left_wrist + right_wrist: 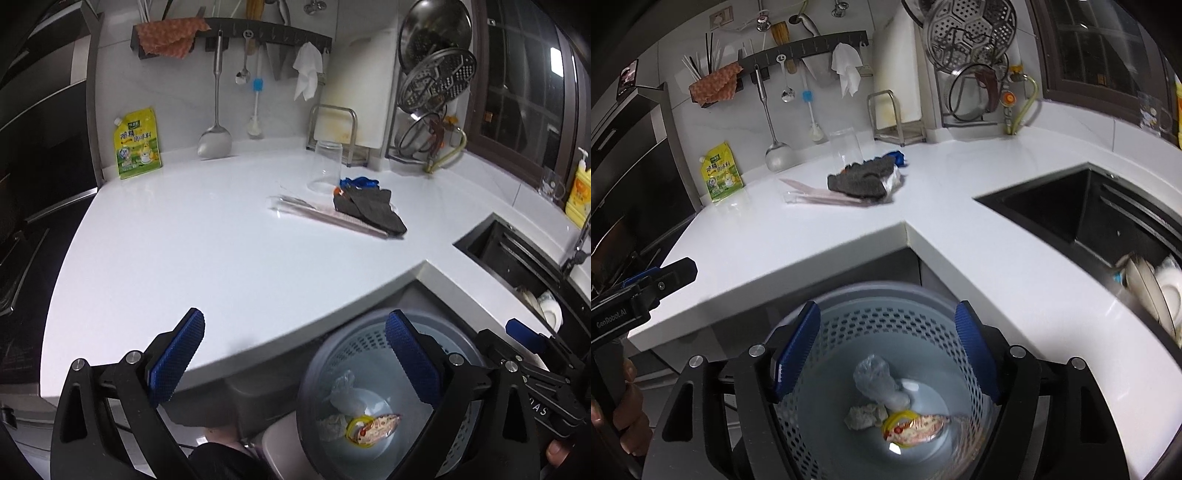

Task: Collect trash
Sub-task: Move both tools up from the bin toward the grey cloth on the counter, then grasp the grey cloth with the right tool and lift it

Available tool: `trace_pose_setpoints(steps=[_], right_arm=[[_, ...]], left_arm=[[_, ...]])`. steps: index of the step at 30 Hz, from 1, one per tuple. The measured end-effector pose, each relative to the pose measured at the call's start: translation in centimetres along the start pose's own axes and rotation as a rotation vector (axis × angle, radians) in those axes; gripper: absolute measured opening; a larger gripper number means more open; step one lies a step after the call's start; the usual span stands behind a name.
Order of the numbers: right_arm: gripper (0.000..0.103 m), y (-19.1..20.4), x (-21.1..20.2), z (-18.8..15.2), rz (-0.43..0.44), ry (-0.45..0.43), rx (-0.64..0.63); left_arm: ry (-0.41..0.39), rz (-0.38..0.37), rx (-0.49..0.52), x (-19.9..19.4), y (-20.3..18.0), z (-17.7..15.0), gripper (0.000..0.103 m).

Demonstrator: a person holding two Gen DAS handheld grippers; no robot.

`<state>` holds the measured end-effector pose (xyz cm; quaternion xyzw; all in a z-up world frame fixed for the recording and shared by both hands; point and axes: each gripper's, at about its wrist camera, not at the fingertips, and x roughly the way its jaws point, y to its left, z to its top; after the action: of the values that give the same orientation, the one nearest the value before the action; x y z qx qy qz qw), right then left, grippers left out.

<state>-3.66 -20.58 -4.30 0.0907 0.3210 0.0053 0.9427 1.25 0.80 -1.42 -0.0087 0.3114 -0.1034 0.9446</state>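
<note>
"GenRobot.AI" printed in white on the black body of the left gripper (661, 277); Chinese characters, not legible, on the yellow-green pouch (137, 143).

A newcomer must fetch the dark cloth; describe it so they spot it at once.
Start at the white L-shaped countertop and look toward the back wall, before the clear plastic cup. There lies the dark grey crumpled cloth, partly over a long clear plastic wrapper. It is the only dark, fuzzy item there; a blue scrap lies behind it.
</note>
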Motion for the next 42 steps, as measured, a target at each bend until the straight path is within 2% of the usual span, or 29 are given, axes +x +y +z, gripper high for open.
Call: trace_pose_setpoints(steps=[14, 27, 34, 42], right_arm=[[0.075, 0.7, 4.7, 5.6, 0.020, -0.009, -0.032], [0.075, 1.2, 9.5, 10.6, 0.041, -0.003, -0.090], [0.075, 2.0, 12.2, 12.9, 0.043, 0.013, -0.142], [0.075, 3.2, 16.2, 14.7, 0.057, 0.060, -0.179]], left_arm=[[-0.023, 0.039, -0.060, 4.2, 2.2, 5.1, 0.097], [-0.015, 0.081, -0.109, 8.8, 2.7, 8.6, 0.097], [-0.007, 0.093, -0.105, 10.9, 2.0, 9.7, 0.097], [0.023, 0.138, -0.098, 12.4, 2.4, 9.6, 0.097]])
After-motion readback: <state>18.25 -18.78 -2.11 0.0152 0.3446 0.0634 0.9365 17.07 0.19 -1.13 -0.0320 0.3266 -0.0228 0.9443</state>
